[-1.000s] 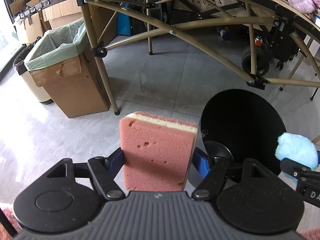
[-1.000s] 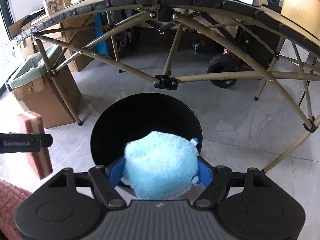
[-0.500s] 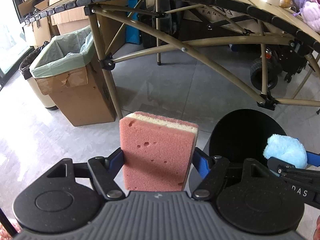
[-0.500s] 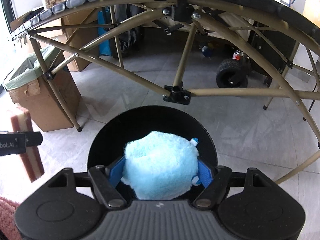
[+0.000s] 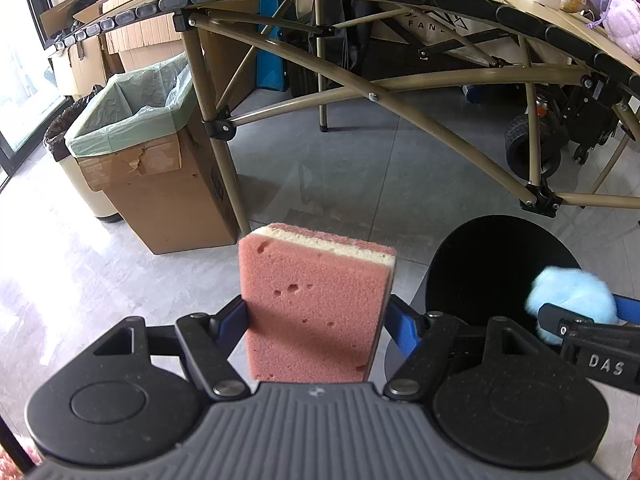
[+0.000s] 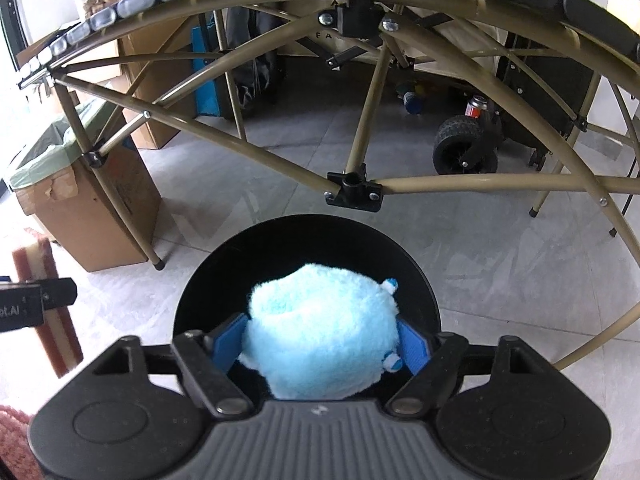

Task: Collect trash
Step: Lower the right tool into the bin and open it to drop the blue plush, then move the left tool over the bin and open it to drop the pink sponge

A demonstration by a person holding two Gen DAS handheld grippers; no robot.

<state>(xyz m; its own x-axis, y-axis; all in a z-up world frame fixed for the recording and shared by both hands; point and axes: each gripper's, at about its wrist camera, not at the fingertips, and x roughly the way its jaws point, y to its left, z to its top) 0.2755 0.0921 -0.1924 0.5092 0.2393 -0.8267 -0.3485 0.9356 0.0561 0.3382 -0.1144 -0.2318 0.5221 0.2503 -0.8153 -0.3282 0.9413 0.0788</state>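
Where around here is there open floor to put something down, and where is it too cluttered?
Bare grey tile floor lies between the cardboard box bin and the black round bin, in front of the folding table's legs. Another open patch sits right of the black bin in the right wrist view. Under the table, the wheeled cart and stored items crowd it.

Right tool (image 6: 320, 340) opening around blue plush (image 6: 320, 336) above black bin (image 6: 424, 292).

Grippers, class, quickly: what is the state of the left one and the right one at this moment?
Left gripper: closed on the pink sponge.
Right gripper: jaws opening, the blue plush toy between them above the black bin.
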